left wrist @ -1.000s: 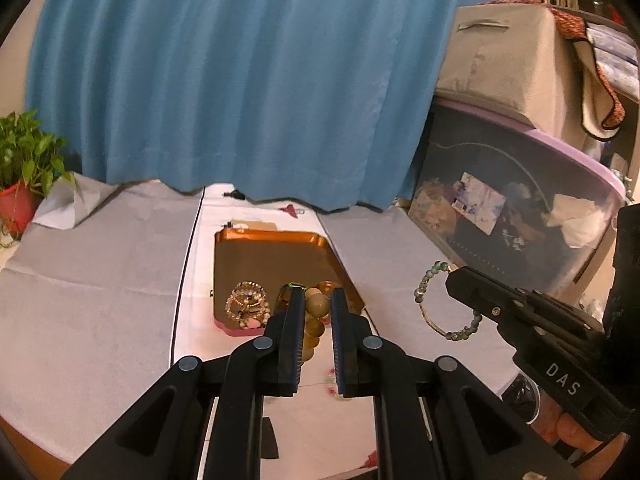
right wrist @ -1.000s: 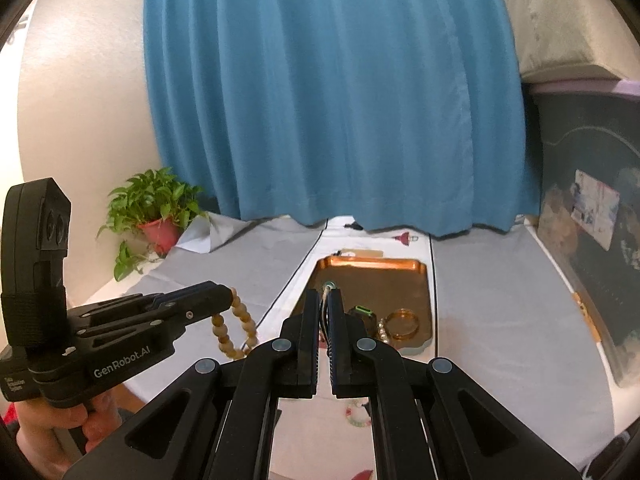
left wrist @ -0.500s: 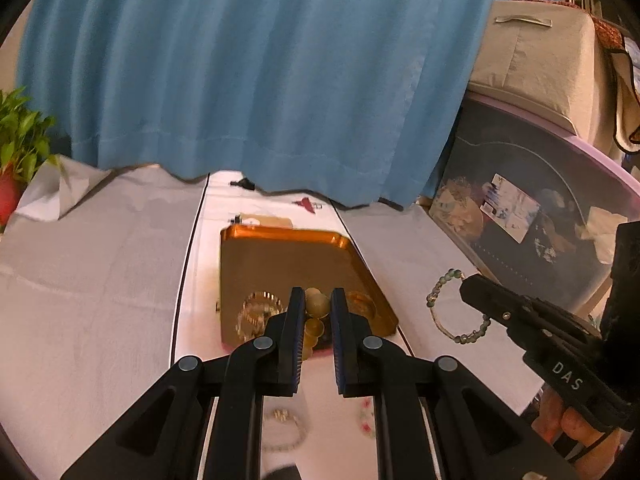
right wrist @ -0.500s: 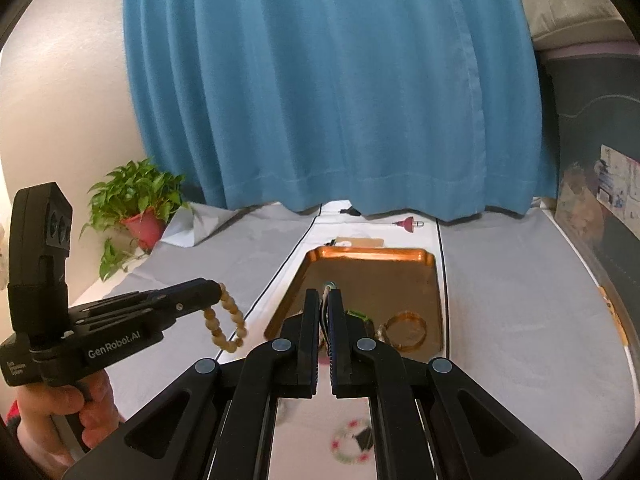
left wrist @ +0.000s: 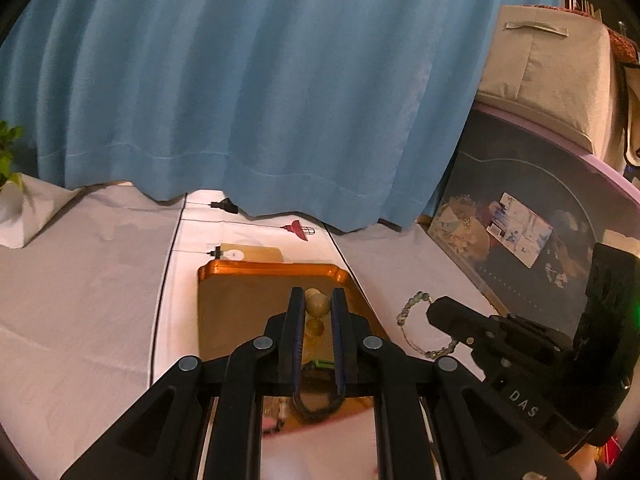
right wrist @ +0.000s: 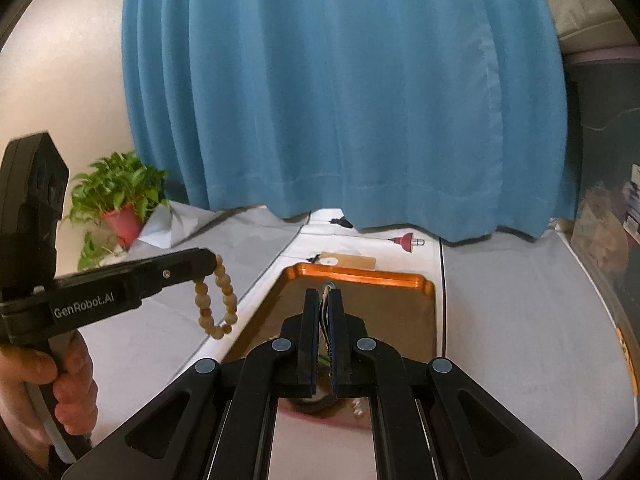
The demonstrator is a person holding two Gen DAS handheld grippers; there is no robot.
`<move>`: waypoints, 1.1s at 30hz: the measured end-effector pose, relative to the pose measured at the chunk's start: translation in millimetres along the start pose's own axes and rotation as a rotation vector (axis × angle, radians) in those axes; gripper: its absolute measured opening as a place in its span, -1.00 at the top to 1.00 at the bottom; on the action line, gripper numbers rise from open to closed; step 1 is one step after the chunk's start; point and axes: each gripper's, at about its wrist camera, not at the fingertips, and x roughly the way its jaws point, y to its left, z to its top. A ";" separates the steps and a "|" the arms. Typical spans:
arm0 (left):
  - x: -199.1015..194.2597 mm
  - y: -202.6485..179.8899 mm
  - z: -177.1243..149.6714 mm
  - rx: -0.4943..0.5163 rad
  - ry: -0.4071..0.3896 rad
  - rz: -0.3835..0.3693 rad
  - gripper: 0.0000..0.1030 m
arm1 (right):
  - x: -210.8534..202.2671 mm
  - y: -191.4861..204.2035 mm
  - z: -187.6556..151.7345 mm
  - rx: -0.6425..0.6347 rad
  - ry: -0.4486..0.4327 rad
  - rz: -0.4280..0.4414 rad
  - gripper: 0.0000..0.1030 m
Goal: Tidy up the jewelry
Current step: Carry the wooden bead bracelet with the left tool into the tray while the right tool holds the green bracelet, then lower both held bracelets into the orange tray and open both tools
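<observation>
Holding two bracelets above the table — one in each of my tools. My left gripper (left wrist: 318, 306) is pinched narrow on a wooden bead bracelet (right wrist: 216, 304); from its own camera I see one tan bead wedged between the fingers, and in the right wrist view the rest of the loop hangs free below the tip, clear of the cloth. My right gripper (right wrist: 325, 312) is drawn almost together on a green bead bracelet (left wrist: 416, 328); only thin strands show between its fingers in its own view, while the left wrist view shows the beaded loop dangling from its tip, just right of the tray.

Copper tray (right wrist: 416, 284) sits on the white runner (left wrist: 256, 232) straight ahead of both tools, under my left fingers. Something small and green lies near its close end, mostly hidden by the fingers — cannot make it out.

Blue curtain (right wrist: 340, 100) hangs behind; potted plant (right wrist: 120, 200) at far left; dark storage bin (left wrist: 520, 248) to the right.
</observation>
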 end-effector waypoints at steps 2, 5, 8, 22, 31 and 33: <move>8.7 2.2 5.4 0.001 -0.008 -0.015 0.81 | 8.8 -4.1 3.6 -0.017 -0.004 -0.005 0.92; 27.5 9.9 15.7 -0.021 -0.009 -0.047 0.81 | 20.9 -15.1 11.6 -0.025 -0.015 -0.015 0.92; 51.2 15.8 20.5 -0.029 0.012 -0.050 0.81 | 43.5 -27.9 14.5 -0.033 -0.008 -0.020 0.92; 152.9 81.5 -36.3 -0.075 0.282 0.130 0.81 | 167.2 -68.2 -35.5 0.102 0.275 0.037 0.92; 154.0 63.8 -36.6 -0.011 0.350 0.174 0.23 | 167.5 -70.0 -45.7 0.048 0.327 -0.088 0.63; 135.1 50.4 -31.7 0.009 0.314 0.178 -0.18 | 156.6 -71.7 -45.9 0.063 0.312 -0.091 0.23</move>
